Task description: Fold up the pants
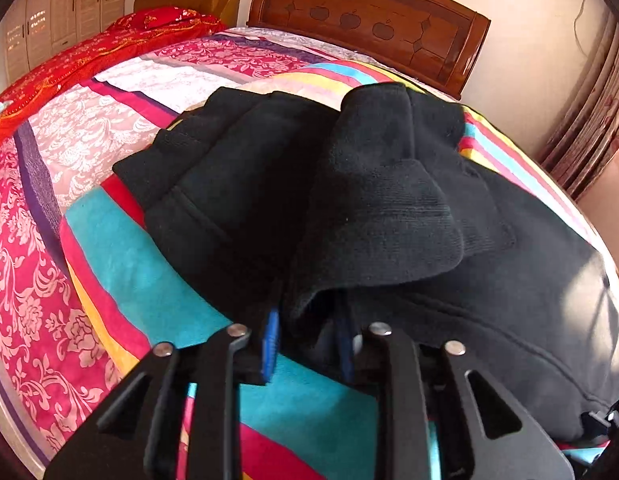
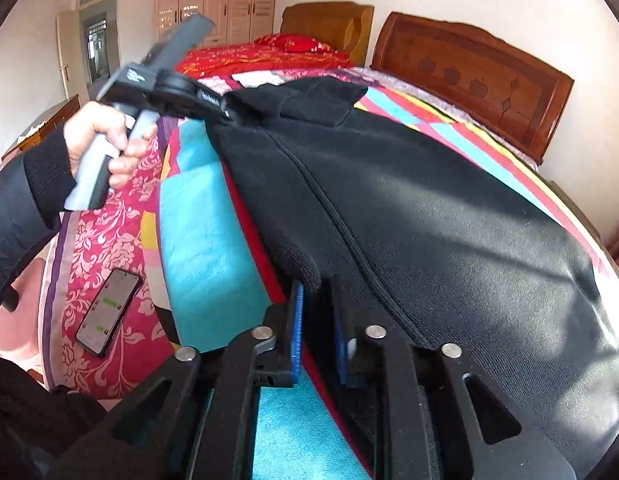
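On the bed (image 2: 197, 240), across the middle of both frames, lies one pair of black fleecy pants (image 2: 429, 216), its ribbed cuffs folded back on the striped blanket. Two hand-held grippers: the left hand-held gripper (image 1: 307, 342) and right hand-held gripper (image 2: 319, 334) stand narrowly parted, cloth edge between blue pads. One phone (image 2: 107, 312) lower left.

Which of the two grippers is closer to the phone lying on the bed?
Probably the right. The right gripper sits at the pants' near edge, with the phone beside it, across the bedspread. The left gripper works farther up the bed.
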Demonstrator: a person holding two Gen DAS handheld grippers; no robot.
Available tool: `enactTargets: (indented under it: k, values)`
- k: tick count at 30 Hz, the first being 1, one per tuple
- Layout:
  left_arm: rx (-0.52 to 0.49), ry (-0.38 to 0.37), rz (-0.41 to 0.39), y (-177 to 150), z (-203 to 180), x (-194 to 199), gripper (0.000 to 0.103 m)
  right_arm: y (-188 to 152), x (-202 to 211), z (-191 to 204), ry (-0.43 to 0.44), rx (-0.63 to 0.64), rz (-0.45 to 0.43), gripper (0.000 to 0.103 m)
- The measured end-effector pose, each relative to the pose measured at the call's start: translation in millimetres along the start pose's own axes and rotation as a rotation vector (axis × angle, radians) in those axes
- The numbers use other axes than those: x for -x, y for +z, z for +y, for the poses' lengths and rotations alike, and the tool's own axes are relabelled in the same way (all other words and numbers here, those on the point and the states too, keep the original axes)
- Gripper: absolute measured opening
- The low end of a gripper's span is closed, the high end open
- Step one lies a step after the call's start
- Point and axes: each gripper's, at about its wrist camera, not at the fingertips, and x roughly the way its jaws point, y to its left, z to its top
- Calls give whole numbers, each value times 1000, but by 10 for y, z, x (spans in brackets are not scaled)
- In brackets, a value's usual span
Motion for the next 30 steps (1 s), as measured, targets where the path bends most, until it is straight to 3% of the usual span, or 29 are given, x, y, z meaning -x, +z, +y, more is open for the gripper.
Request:
enactTargets:
  k: [1,3,6,8,10,14,17,21,22,24,26,30]
  values:
    - [-14,45,-30,-23,4,38,63,8,16,18,43,-5,14,53]
    - [-22,126,-101,-53,27,177,87,39,119,38,90,-10,12,70]
    - [-57,210,-195,-44,-19,432,87,113,320,-128,107,-61,-44,70]
    - [-145,195,-244,-17,-180,570,88,180,371,-369,100,-154,-76,70]
    - [-301,203,-254,12,-451,575,90,226,341,-656,33,-249,-86,72]
    - [-605,347,-178,24,-881,189,90,218,160,-1135,-19,-423,-78,72]
    - [-712,278,-154,56,-960,119,86,164,88,-1287,-31,-492,-68,72]
    - [-840,253,-136,87,-1049,55,84,70,-19,-1307,-24,-511,-46,72]
    - [-838,219,-108,128,-1041,23,64,46,-62,-1304,-16,-517,-35,72]
    - [-822,166,-45,183,-1017,-77,33,36,-127,-1307,-9,-521,-14,72]
    - [-765,103,-64,232,-946,-58,22,43,-116,-1287,-16,-505,-21,72]
    - [-328,-172,-154,477,-373,261,17,-13,-101,-1355,-2,-542,-29,72]
